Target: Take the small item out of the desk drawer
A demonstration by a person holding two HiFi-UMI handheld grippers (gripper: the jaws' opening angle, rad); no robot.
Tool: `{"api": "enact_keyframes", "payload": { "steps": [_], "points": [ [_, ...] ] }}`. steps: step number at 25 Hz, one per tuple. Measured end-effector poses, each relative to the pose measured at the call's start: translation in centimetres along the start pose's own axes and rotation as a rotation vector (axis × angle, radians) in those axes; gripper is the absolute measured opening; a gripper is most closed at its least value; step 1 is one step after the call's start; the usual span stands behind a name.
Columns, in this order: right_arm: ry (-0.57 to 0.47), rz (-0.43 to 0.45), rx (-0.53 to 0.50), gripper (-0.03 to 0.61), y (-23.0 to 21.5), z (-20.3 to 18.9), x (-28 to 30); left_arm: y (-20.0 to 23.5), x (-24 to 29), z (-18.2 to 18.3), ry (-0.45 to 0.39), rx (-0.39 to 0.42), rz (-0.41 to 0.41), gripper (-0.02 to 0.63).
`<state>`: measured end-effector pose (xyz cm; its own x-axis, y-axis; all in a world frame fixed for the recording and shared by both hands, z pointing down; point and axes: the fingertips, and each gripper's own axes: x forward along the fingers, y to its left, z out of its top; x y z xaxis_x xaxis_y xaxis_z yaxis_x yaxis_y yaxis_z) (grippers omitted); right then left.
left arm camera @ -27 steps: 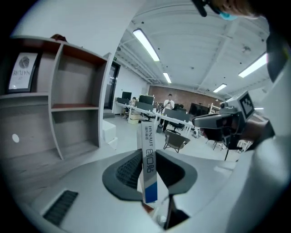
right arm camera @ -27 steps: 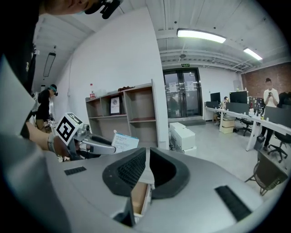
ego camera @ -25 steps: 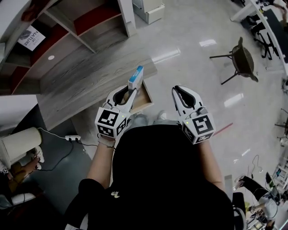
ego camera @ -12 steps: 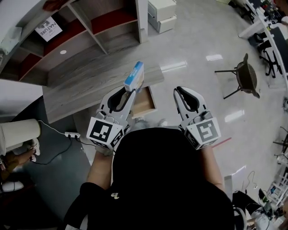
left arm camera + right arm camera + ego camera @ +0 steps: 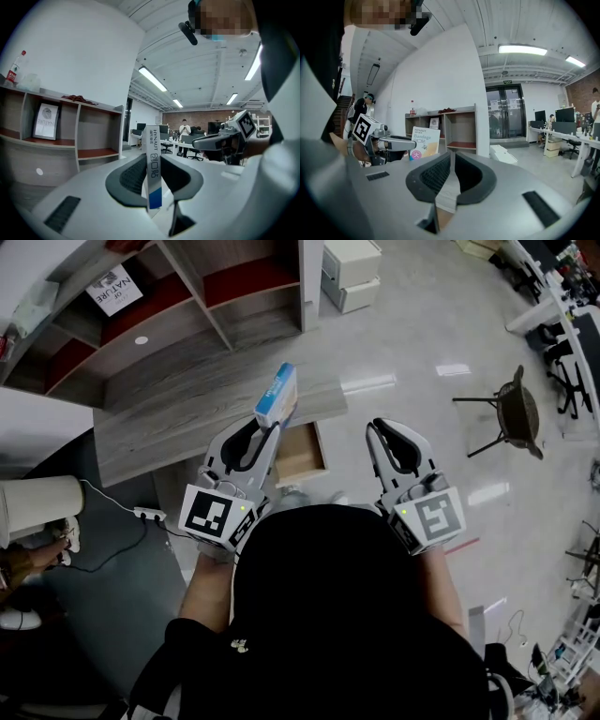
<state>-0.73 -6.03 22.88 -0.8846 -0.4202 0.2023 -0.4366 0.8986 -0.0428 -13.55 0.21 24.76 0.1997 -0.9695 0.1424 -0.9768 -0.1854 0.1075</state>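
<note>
One open drawer (image 5: 302, 454) juts from the grey wood desk (image 5: 178, 423) just past the person's dark shirt. Shelves (image 5: 202, 296) stand behind, and a chair (image 5: 514, 409) is well off on the glossy floor (image 5: 422, 324). The left gripper (image 5: 272, 424) clamps the small blue-and-white box (image 5: 277, 395) upright above the desk edge. The right gripper (image 5: 377, 427) has its jaws together, empty.

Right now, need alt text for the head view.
Seen from above, the left gripper grips a small blue-and-white box upright over a wooden desk. An open drawer shows between it and the empty right gripper. The person's dark top fills the lower frame.
</note>
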Motion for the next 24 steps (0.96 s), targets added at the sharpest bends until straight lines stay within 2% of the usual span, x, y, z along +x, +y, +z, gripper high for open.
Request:
{"api": "enact_keyframes", "payload": {
  "steps": [24],
  "points": [
    [0.012, 0.031, -0.006, 0.018, -1.6, -0.5, 0.5, -0.2, 1.8, 0.4, -0.014, -0.017, 0.011, 0.098]
  ]
}}
